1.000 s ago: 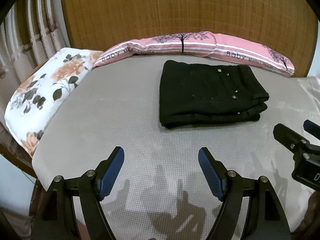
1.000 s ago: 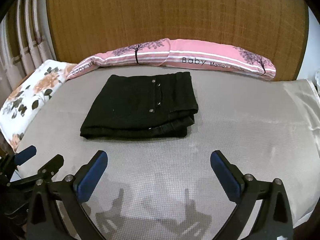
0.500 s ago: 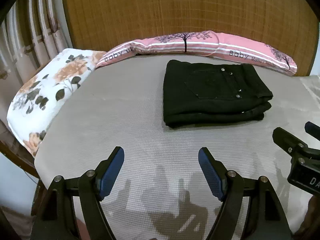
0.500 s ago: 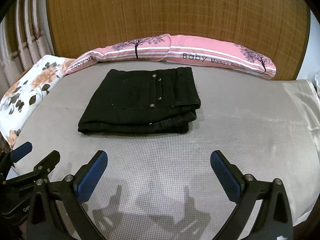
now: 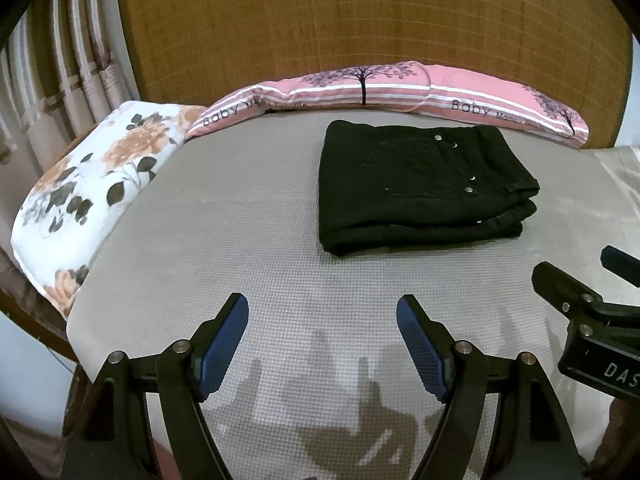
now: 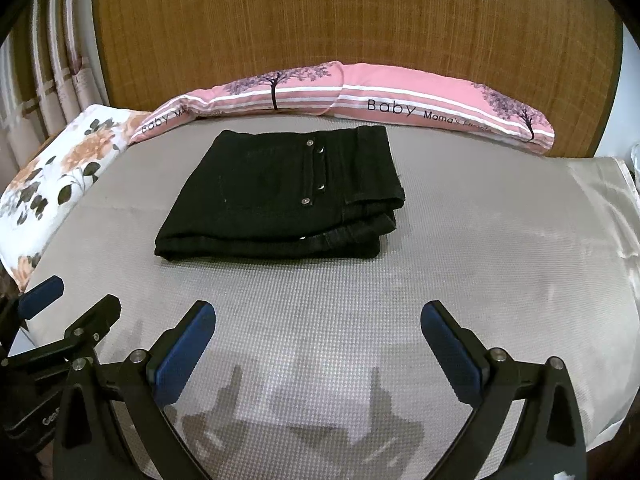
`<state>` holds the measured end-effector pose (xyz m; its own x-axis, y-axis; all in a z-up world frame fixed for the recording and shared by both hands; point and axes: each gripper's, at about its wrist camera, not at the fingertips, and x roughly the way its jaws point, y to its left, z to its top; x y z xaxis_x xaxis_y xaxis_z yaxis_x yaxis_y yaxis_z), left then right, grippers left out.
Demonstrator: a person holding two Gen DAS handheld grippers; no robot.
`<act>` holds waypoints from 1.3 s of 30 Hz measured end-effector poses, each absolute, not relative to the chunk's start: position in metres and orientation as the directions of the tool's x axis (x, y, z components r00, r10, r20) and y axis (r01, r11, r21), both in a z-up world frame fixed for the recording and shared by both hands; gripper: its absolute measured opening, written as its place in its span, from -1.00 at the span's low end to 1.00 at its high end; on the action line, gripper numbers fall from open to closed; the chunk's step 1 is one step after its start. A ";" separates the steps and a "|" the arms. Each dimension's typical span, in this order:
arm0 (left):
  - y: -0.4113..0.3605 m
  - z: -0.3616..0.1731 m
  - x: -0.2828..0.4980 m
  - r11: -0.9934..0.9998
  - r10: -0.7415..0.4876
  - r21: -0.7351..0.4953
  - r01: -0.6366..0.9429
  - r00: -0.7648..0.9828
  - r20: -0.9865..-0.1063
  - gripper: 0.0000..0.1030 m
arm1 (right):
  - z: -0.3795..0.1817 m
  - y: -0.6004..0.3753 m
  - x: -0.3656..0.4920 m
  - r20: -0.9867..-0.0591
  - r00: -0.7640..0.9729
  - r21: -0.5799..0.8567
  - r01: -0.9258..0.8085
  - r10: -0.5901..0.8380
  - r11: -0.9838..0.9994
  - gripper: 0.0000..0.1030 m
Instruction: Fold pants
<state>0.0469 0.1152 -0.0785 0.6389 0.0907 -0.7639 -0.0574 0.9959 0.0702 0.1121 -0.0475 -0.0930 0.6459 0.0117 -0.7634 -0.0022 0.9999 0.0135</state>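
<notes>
The black pants (image 5: 420, 188) lie folded into a thick rectangle on the grey bed cover (image 5: 240, 240), well ahead of both pairs of jaws and touching neither of them. The left gripper (image 5: 322, 320) hangs over the near part of the cover with its jaws standing wide, nothing between its blue pads (image 5: 224, 340), and the pants are ahead of it and a little to the right of its opening. The right gripper (image 6: 316, 324) is also held above the cover, jaws wide apart and empty, and for this one the pants sit ahead and somewhat to the left of the gap. The folded stack shows several layers at its right end (the waistband side, with small metal rivets on top), while the edge nearest the jaws is a smooth straight fold. Beyond the pants, farther from the jaws, a long pink pillow (image 6: 360, 96) with trees and the word "Baby" printed on it lies along a woven brown headboard (image 6: 340, 16). A white pillow with orange flowers (image 5: 92, 184) is far to the left of the left jaws, next to a curtain (image 5: 60, 80). Below each gripper the cover carries the dark shadows of the fingers. Each gripper also appears at the side of the other one's view, so they are held side by side.
</notes>
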 end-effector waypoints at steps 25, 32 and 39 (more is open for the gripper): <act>0.112 -0.083 0.048 0.996 0.088 0.067 -0.057 0.625 -0.776 0.49 | -0.097 -0.049 0.112 -0.774 0.633 0.034 0.010 0.020 0.999 0.97; 0.115 -0.086 0.048 0.996 0.090 0.067 -0.061 0.617 -0.782 0.49 | -0.102 -0.050 0.112 -0.782 0.623 0.040 0.010 0.025 0.999 0.97; 0.116 -0.087 0.051 0.996 0.090 0.067 -0.060 0.610 -0.788 0.49 | -0.104 -0.051 0.113 -0.788 0.615 0.041 0.005 0.029 0.999 0.97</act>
